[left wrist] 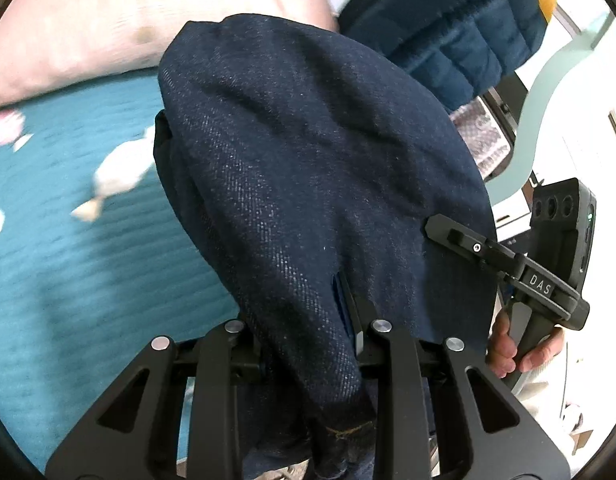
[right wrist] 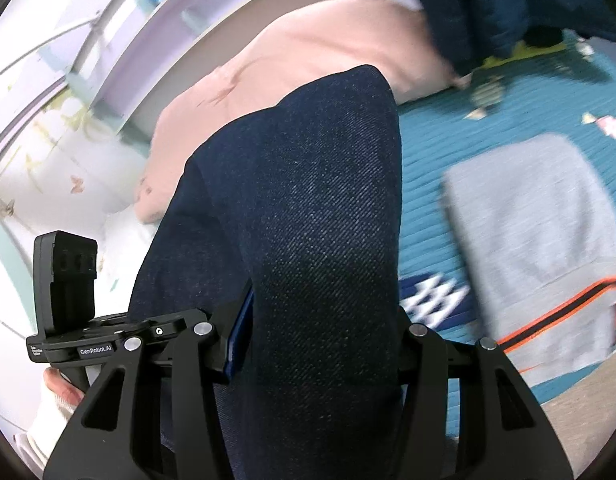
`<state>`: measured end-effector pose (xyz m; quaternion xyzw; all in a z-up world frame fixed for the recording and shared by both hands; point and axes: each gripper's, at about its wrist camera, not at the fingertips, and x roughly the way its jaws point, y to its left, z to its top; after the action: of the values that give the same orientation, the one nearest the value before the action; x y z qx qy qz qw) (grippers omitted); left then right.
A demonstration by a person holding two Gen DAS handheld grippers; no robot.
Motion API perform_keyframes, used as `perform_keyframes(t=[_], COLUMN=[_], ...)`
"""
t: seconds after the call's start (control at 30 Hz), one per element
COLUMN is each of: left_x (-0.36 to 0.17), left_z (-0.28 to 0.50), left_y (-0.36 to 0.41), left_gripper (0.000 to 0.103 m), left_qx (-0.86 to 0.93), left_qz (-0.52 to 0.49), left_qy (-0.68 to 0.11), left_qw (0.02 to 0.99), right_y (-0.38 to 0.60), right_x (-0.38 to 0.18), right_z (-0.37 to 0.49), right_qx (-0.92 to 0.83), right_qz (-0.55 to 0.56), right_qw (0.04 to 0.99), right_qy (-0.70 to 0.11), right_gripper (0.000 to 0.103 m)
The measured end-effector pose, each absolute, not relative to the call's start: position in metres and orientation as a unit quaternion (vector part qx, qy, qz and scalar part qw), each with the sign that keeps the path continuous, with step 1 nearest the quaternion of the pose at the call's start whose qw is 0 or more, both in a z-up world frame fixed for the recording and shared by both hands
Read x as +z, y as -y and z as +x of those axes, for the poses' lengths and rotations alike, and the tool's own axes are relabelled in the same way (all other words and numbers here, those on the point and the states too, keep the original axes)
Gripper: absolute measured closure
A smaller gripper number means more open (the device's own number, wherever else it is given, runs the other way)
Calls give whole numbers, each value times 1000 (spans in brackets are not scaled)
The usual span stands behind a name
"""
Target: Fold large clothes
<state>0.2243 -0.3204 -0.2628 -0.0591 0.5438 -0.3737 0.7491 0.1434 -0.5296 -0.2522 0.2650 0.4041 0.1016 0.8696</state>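
Observation:
Dark navy denim jeans (left wrist: pixel 308 168) hang draped over my left gripper (left wrist: pixel 308 320), which is shut on the cloth; its fingers are buried in the folds. The same jeans (right wrist: pixel 308 220) cover my right gripper (right wrist: pixel 312 340), also shut on the denim, with a blue pad edge (right wrist: pixel 239 332) showing at the left. The right gripper's body (left wrist: pixel 548 280) shows at the right of the left wrist view, and the left gripper's body (right wrist: pixel 67 280) at the left of the right wrist view. The jeans are held up above a teal bedspread (left wrist: pixel 67 260).
A pink pillow (left wrist: pixel 127 20) lies at the bed's head. A dark blue padded jacket (left wrist: pixel 468 20) lies beyond the jeans. A folded grey garment with an orange-black stripe (right wrist: pixel 540 248) rests on the teal bedspread (right wrist: pixel 428 200). A white wall and shelf (right wrist: pixel 67 60) stand at the left.

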Motion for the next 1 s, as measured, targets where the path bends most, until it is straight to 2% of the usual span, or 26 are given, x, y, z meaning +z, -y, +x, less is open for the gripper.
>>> perform_keyframes(t=[0.33,0.73,0.8,0.83,0.9,1.0], left_x=[-275,-337,-364,-385,-411,-403], left_z=[258,261,264,266,263,253], left_y=[493,567,577,583,583,573], left_gripper=[78,77,71,58,55,54], left_qx=[-420,-430,-410,-384,-374,-390], left_qz=[-66,-71,-62,-44,-34,-18], left_qy=[-541,-570,-587,-609,-621,-590], left_qw=[726,696,695,693,688,707], right_y=[674,755,767,774,783,785], right_x=[-246,-289,-315,-329,-370,-372], right_z=[158,159,164,168,175,165], right_qx=[25,-19,-45,-61,-108,-116], right_qz=[242,222,224,232,249,256], right_qw=[878,862,847,834,791,800], right_qy=[-411,-454,-480,-497,-548,-530], right_gripper=[55,53,49,48,39,39])
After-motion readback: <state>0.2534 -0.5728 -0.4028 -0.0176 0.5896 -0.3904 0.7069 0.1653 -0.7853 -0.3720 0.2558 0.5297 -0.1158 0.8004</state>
